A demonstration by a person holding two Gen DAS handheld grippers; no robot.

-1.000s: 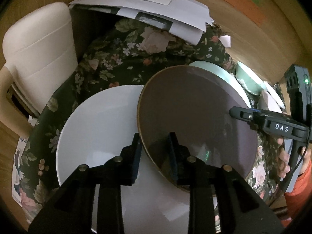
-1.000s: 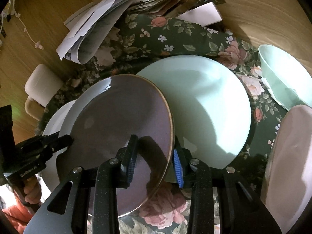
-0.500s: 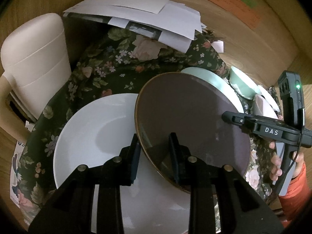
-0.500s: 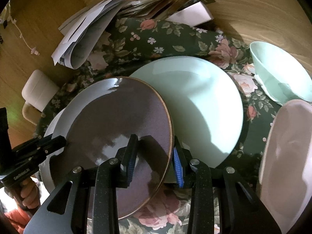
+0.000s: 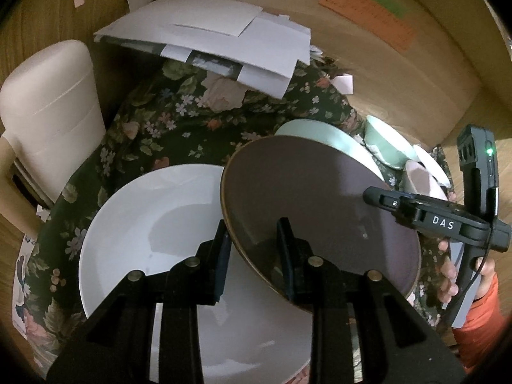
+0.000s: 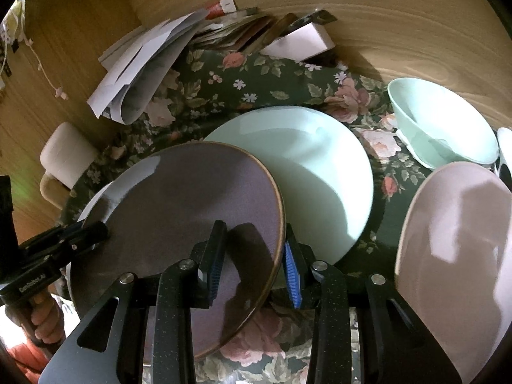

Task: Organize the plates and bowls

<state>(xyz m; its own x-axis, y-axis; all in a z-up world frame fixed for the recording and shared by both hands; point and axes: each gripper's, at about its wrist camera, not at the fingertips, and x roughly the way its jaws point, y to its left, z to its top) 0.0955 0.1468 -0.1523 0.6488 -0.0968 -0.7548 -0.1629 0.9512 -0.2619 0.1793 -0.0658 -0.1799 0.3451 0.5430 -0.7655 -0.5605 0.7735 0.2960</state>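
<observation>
A dark brown plate (image 5: pixel 320 198) with a thin gold rim hangs tilted above the table, held from both sides. My left gripper (image 5: pixel 252 240) is shut on its left rim, over a large white plate (image 5: pixel 153 224). My right gripper (image 6: pixel 254 240) is shut on the right rim of the brown plate (image 6: pixel 179 211), next to a mint plate (image 6: pixel 307 172) lying on the floral cloth. The brown plate overlaps the edges of both lower plates. Each gripper shows in the other's view: right gripper (image 5: pixel 384 200), left gripper (image 6: pixel 80 233).
A mint bowl (image 6: pixel 448 128) and a pale pink bowl (image 6: pixel 457 249) stand at the right of the floral tablecloth (image 6: pixel 272 76). Loose papers (image 5: pixel 224 41) lie at the back. A cream chair (image 5: pixel 48 112) stands at the left. A hand in an orange sleeve (image 5: pixel 480 313) holds the right gripper.
Both grippers have drawn slightly up and back with the brown plate still between them, so more of the table shows. Both grips are unchanged.
</observation>
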